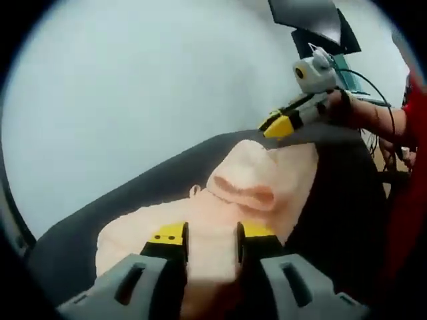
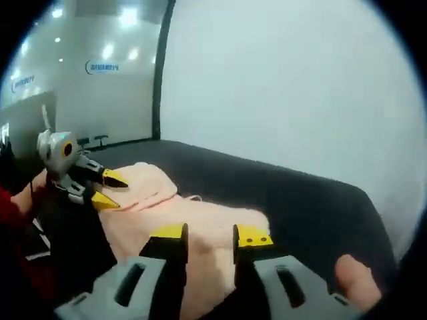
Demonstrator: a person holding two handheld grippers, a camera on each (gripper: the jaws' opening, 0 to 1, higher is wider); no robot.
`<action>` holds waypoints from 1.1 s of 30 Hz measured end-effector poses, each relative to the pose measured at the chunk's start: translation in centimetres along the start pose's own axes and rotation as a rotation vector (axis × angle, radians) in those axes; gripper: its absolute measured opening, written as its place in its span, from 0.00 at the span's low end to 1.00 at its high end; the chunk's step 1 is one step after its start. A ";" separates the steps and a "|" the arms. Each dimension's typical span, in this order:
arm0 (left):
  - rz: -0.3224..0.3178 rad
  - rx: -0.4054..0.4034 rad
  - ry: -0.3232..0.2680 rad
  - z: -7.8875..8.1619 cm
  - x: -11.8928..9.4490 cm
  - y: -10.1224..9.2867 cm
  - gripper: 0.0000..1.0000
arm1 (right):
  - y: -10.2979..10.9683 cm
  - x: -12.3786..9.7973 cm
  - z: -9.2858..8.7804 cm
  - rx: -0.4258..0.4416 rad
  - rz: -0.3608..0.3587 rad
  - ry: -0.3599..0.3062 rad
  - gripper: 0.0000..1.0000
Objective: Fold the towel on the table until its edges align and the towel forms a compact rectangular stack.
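A peach towel (image 1: 247, 180) lies rumpled on the dark grey table (image 1: 80, 227), with a raised fold in its middle. My left gripper (image 1: 213, 235) has its yellow-tipped jaws closed in on a thick bunch of the towel at the near edge. My right gripper (image 1: 279, 124) comes in from the upper right and pinches the towel's far corner. In the right gripper view, the towel (image 2: 220, 227) runs up between my right gripper's (image 2: 211, 235) jaws. The left gripper (image 2: 107, 189) sits at the left on the towel's other end.
A pale wall rises behind the table. A person's hand (image 1: 373, 117) and red sleeve (image 1: 407, 193) hold the right gripper. A dark monitor (image 1: 313, 23) stands at the far right. A fingertip (image 2: 357, 280) shows at the lower right. Bare dark table (image 2: 307, 200) stretches right of the towel.
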State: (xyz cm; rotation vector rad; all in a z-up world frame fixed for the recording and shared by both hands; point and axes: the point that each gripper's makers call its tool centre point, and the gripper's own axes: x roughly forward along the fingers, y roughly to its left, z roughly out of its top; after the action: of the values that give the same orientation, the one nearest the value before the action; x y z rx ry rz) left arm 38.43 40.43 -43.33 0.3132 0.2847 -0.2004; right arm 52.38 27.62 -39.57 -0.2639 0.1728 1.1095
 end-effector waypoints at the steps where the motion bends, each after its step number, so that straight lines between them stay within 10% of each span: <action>1: -0.016 -0.035 -0.008 0.4 0.1 -0.3 0.32 | 0.0 0.7 -0.5 0.018 0.012 0.022 0.22; 3: -0.050 -0.129 -0.056 2.3 0.3 -0.3 0.31 | 1.1 2.1 -2.6 0.085 0.085 0.120 0.25; 9: -0.266 -0.339 -0.017 7.2 2.8 1.1 0.26 | 1.7 3.5 -3.8 0.044 0.091 0.134 0.22; 16: -0.412 -0.442 0.238 2.8 8.8 -2.1 0.26 | 0.9 3.0 -1.7 0.075 0.119 0.059 0.18; 20: -0.422 -0.477 0.225 2.7 10.1 -2.3 0.26 | 0.1 2.9 0.0 0.072 0.133 0.021 0.17; 33: -0.405 -0.429 0.212 2.8 10.9 -1.5 0.11 | 1.6 5.6 -3.1 0.062 0.211 0.146 0.13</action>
State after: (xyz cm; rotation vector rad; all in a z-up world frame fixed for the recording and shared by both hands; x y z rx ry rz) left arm 49.02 36.49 -44.54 -0.1548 0.5896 -0.4973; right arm 53.33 32.18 -44.18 -0.2762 0.3711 1.2919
